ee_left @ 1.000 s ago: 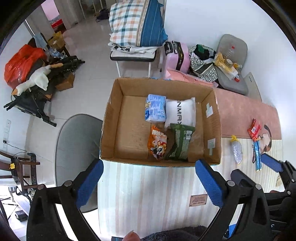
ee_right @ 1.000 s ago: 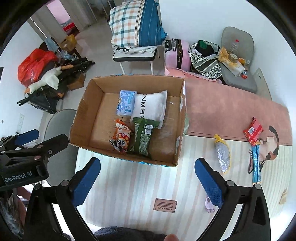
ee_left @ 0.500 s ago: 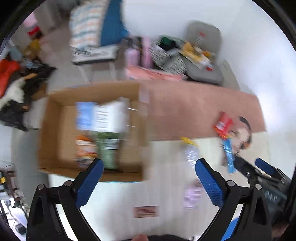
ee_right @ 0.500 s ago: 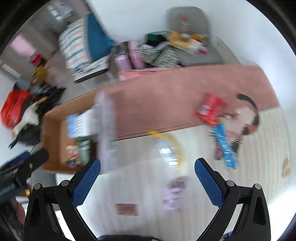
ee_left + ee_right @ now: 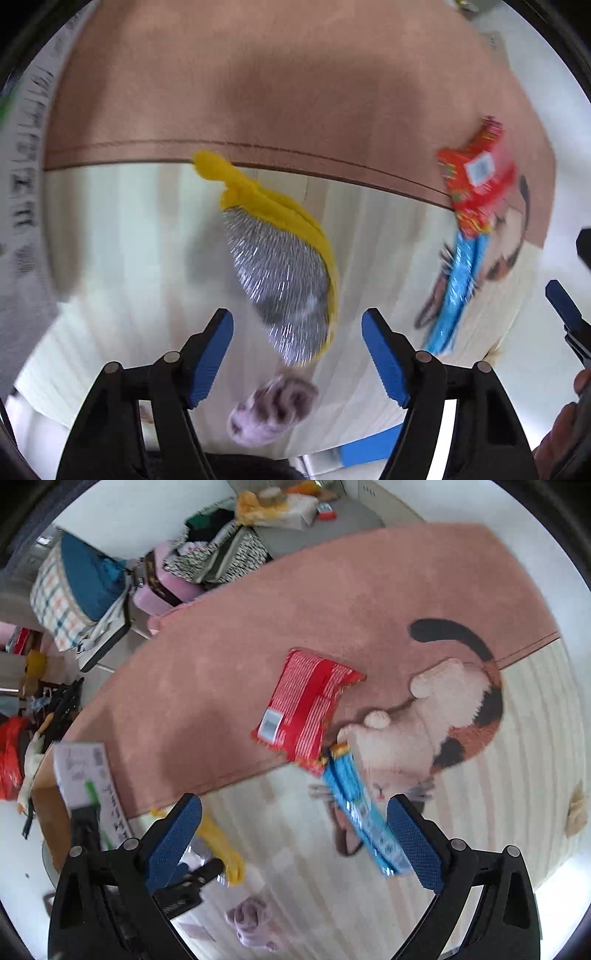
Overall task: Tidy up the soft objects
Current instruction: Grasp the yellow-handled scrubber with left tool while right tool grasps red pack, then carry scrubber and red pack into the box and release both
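- Lying on the pale striped half of the rug (image 5: pixel 369 229), a silver glittery pouch (image 5: pixel 284 280) with a yellow fabric edge tapers to a knotted yellow tip near the seam where the pink plush half begins; its rounded end reaches down between the blue pads of the left gripper (image 5: pixel 297 354).
- The left gripper's jaws stand wide apart with nothing between the ribbed pads but the pouch's end below them (whether they touch it cannot be told).
- A small fuzzy lilac bundle (image 5: pixel 271 410), lumpy and soft-looking, sits just beside the pouch's rounded end, nearest the camera.
- The right gripper (image 5: pixel 293 843) is also spread wide and holds nothing; a long, shiny blue packet (image 5: pixel 364 812) lies on the rug between and beyond its pads, slanted.
- A crinkled red snack bag (image 5: pixel 304 709) with a white barcode label rests on the pink plush, its lower corner overlapping the top of the blue packet.
- Both packets sit beside a woven cat figure (image 5: pixel 439 716) (cream, black and rust patches) in the rug.
- A cardboard box (image 5: pixel 55 812) shows at the left edge of the right wrist view, a white flap with print standing up from it.
- Beyond the rug are a pink suitcase (image 5: pixel 162 587) and a plaid cushion (image 5: pixel 70 590).
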A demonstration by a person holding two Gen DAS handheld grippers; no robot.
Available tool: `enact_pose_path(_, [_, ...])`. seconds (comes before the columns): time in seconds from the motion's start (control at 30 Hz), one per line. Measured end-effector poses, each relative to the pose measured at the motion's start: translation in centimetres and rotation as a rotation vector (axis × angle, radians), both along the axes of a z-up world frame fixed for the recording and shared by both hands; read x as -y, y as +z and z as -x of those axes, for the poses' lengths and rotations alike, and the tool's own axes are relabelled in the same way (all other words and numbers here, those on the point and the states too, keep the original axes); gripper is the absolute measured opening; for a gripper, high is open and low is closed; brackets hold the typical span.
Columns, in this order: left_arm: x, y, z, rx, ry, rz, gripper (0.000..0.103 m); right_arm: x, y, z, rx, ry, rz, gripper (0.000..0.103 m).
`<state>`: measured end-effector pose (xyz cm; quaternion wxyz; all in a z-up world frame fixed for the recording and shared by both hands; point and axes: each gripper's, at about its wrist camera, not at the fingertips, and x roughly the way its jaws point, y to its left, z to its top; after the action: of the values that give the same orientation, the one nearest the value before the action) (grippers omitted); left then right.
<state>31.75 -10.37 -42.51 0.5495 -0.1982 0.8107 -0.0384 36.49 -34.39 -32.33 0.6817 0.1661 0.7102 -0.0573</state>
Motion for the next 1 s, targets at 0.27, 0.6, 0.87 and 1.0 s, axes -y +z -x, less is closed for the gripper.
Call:
enact_pose_path(0.27, [0.7, -0.1, -0.6, 0.036, -0.038, -0.095, 0.044, 0.3, -8.0, -5.1, -0.143, -0.058, -0.043, 0.095])
enact_pose_path(0.6, [-1.7, 4.0, -1.2, 0.175, -0.090, -0.175, 0.044, -3.8, -9.6, -5.5, -0.169, 0.048, 0.079, 0.047])
enact_pose_path(0.87, [-6.5, 15.1, -0.2, 0.425, -0.064, -0.150, 0.044, -12.4, -0.5, 0.1, 0.008, 0.219, -0.093, 0.047])
enact_pose_path(1.0, [-11.4, 19.8, 1.4, 0.509, -0.075, -0.176, 0.044, -18.5, 4.3, 2.5, 0.081, 0.313, -0.148, 0.047])
